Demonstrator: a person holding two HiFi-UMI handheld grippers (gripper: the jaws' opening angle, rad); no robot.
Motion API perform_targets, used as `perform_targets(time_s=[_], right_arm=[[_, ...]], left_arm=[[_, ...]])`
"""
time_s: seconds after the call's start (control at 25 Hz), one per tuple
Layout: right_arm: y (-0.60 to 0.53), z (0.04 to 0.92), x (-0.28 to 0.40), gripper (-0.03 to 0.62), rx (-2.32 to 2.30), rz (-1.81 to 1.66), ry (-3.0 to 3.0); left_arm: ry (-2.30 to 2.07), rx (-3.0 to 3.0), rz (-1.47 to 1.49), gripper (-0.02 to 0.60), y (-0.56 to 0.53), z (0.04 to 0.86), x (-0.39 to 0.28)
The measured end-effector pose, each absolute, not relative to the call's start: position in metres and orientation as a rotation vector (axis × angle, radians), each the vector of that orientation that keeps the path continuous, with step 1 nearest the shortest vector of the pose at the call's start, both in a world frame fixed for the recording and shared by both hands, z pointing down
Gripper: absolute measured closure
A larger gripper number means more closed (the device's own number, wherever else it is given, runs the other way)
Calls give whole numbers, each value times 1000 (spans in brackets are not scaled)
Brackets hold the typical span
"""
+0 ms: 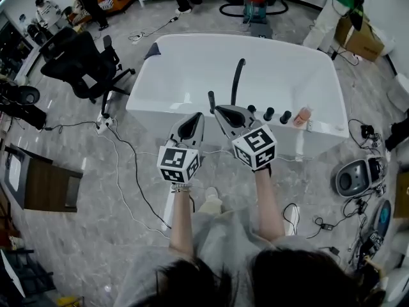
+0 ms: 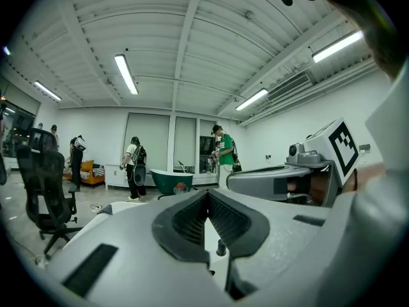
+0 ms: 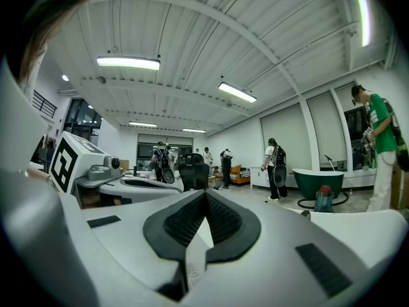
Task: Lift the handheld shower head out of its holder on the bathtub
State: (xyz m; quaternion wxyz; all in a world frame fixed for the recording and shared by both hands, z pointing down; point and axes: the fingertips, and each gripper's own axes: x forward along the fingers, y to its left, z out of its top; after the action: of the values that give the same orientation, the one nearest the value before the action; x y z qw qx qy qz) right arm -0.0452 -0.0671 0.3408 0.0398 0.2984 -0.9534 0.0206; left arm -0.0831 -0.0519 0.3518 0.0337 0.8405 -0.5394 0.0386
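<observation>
The white bathtub (image 1: 185, 56) fills the middle of the head view. Black fittings stand on its near rim: a tall curved black wand (image 1: 238, 80), a shorter black stick (image 1: 211, 100) to its left, and three round knobs (image 1: 268, 114) to the right. Which of the two is the handheld shower head I cannot tell. My left gripper (image 1: 190, 126) is shut and empty, just short of the rim. My right gripper (image 1: 223, 114) is also shut and empty, with its tip beside the short stick. The gripper views show pads pressed together (image 2: 206, 197) (image 3: 206, 196).
An orange-capped bottle (image 1: 302, 116) stands on the rim right of the knobs. Cables (image 1: 128, 171) run over the grey floor. A black office chair (image 1: 86, 66) is left of the tub, a round device (image 1: 354, 178) is at the right, and people (image 1: 329, 8) stand behind.
</observation>
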Motion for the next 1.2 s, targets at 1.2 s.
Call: perform_targets(time_s=[1.2], right_arm=[[-173, 376, -93, 592, 1129, 148, -2812]], left_arm=[[-1415, 2641, 150, 577, -162, 393, -140]])
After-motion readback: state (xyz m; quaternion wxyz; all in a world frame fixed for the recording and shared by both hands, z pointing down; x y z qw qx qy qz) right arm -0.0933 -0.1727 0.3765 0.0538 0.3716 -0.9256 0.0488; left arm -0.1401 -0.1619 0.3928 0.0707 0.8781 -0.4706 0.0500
